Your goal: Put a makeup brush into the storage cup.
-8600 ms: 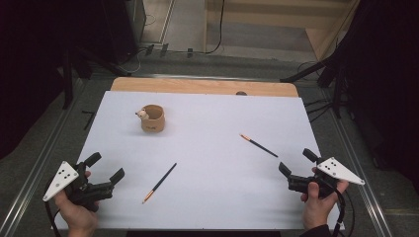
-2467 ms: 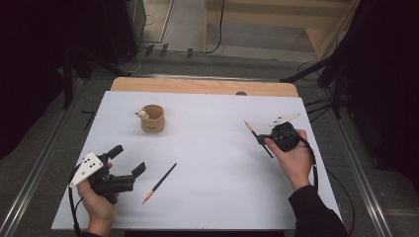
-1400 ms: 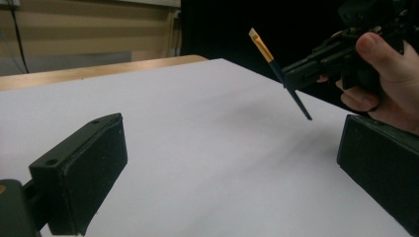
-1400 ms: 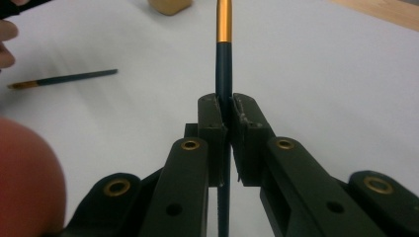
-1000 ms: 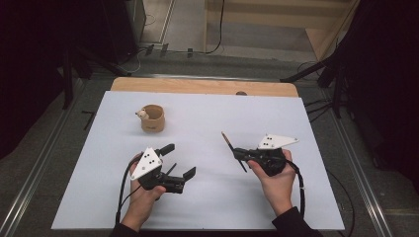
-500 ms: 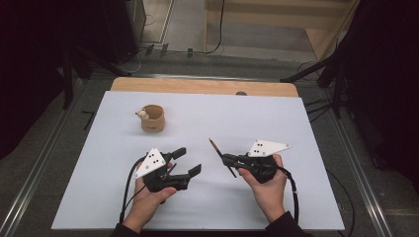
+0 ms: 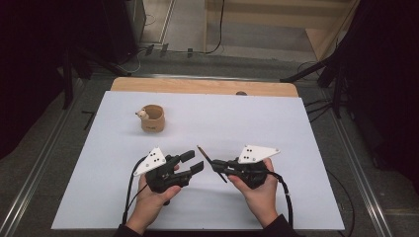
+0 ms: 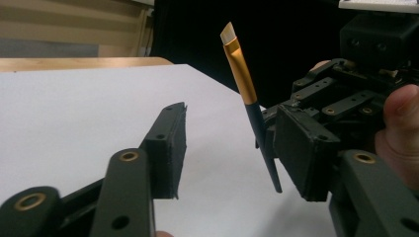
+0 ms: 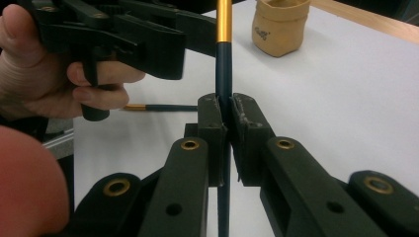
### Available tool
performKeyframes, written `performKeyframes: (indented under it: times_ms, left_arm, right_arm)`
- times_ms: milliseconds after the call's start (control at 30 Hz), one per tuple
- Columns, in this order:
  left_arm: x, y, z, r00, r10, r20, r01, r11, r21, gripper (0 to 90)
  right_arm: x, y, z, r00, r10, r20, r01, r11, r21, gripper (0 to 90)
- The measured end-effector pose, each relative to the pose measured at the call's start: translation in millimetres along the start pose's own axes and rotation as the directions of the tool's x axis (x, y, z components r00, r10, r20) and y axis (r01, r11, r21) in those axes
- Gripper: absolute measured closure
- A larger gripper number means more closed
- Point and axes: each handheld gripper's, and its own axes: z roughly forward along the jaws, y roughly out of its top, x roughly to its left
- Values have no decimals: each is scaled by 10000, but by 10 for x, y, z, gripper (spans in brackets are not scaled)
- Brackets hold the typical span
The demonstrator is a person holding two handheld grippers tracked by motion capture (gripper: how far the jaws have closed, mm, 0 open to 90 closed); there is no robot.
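Between the right gripper's (image 9: 225,116) closed jaws, a dark-handled brush (image 9: 224,64).

Dark brush (image 8: 257,118) with gold ferrule; tan cup (image 7: 151,118); white table (image 7: 306,128); black jaws.

Both hands come in from the lower edge of the high view, close together. The left gripper (image 7: 190,163) has its jaws spread apart and holds nothing. The right gripper (image 7: 216,165) points toward it, its jaws pressed together on a thin brush (image 9: 224,54).
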Motion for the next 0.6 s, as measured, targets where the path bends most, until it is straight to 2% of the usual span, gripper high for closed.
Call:
performKeyframes:
  times_ms: [200, 267, 433, 600]
  left_arm:
    - [-17, 1, 18, 9999, -100, 127, 101, 9999, -114, 533]
    - [-2, 1, 23, 9988, -380, 313, 386, 9991, -195, 540]
    - [16, 2, 28, 9954, -710, 642, 727, 9970, -249, 580]
    - [19, -5, 40, 9939, -811, 743, 826, 9964, -174, 619]
  right_arm:
    - [49, 6, 44, 9999, -107, -112, 107, 9999, -1, 848]
    - [73, 8, 61, 9998, -142, -151, 142, 9999, -15, 848]
    - [93, 6, 82, 9995, -251, -211, 250, 9997, -36, 848]
    - [106, 6, 90, 9993, -297, -221, 296, 9996, -40, 848]
